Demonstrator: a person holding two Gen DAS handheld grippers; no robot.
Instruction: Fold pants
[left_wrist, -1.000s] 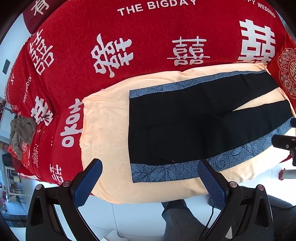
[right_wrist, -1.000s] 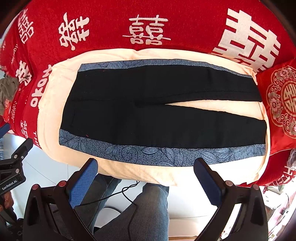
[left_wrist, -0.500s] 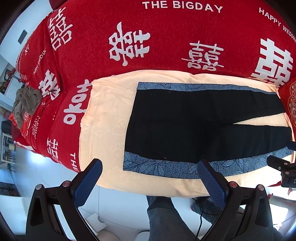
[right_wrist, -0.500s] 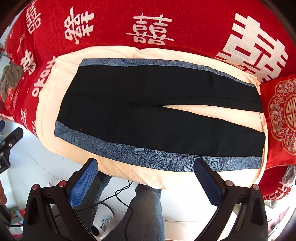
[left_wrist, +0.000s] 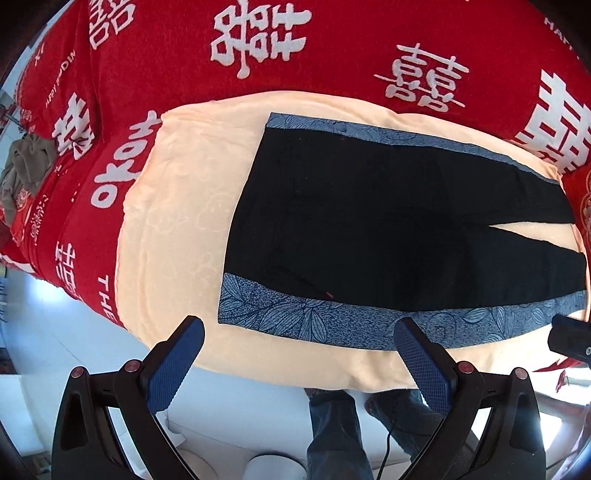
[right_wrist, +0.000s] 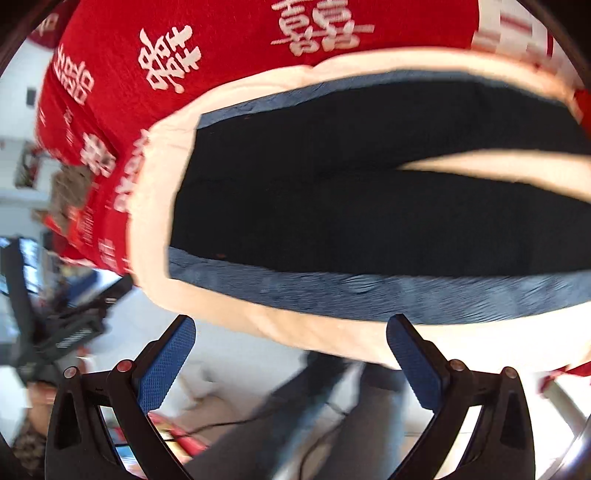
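Note:
Black pants (left_wrist: 388, 229) with blue leaf-patterned side stripes lie flat on a cream blanket (left_wrist: 177, 206), waist to the left, legs running right. They also show, blurred, in the right wrist view (right_wrist: 351, 206). My left gripper (left_wrist: 299, 332) is open and empty, just short of the near blue stripe by the waist. My right gripper (right_wrist: 291, 332) is open and empty, hovering at the near edge of the cream blanket (right_wrist: 332, 332). The right gripper's body shows at the right edge of the left wrist view (left_wrist: 570, 338).
The red bedspread (left_wrist: 332, 40) with white characters covers the bed behind. A brownish garment (left_wrist: 24, 170) lies at the far left. The person's jeans legs (left_wrist: 336, 435) and a cable stand on the white floor below the bed edge.
Both grippers have moved closer to the pants and toward the waist end. The right wrist view is now motion-blurred. Both stay open.

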